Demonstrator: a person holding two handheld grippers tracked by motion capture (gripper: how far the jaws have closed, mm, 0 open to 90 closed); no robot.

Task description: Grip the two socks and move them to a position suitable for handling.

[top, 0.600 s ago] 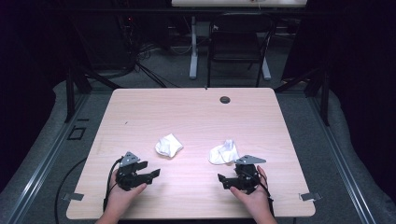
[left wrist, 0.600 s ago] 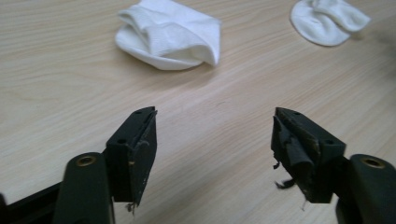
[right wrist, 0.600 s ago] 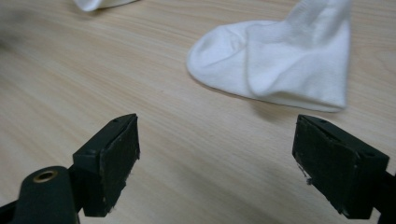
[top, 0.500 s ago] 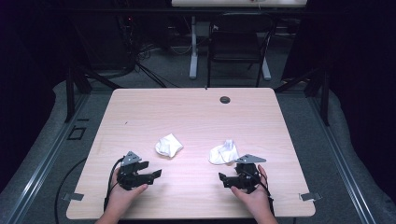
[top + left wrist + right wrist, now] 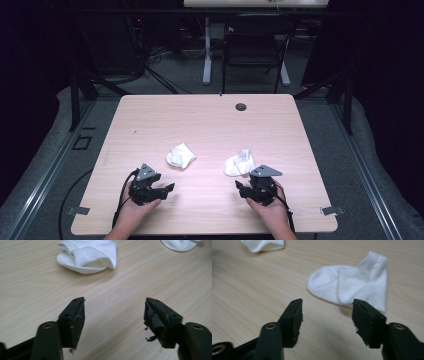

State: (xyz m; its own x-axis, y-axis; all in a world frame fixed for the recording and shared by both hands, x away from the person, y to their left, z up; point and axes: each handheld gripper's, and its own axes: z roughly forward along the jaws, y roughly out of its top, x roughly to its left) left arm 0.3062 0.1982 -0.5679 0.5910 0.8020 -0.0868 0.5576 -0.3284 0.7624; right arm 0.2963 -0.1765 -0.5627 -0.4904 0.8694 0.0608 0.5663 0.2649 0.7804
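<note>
Jaws of the left gripper [image 5: 169,188] and right gripper [image 5: 240,187] gape empty, each just short of its white sock [image 5: 180,156], [image 5: 239,163] on the table [image 5: 210,125].

no readable text, labels or numbers, perhaps too small

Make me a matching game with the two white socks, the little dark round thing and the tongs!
Things:
1. crumpled white cotton sock
2. flatter white cotton sock
3. small dark round disc
4. left black tongs

Places or states:
A. near the far edge of the light wooden table
B. open, nothing between the jaws
C. just ahead of the right black tongs
D. ahead of the left hand, bunched into a lump

Pairs: 1-D, 2-C, 3-A, 4-B
</note>
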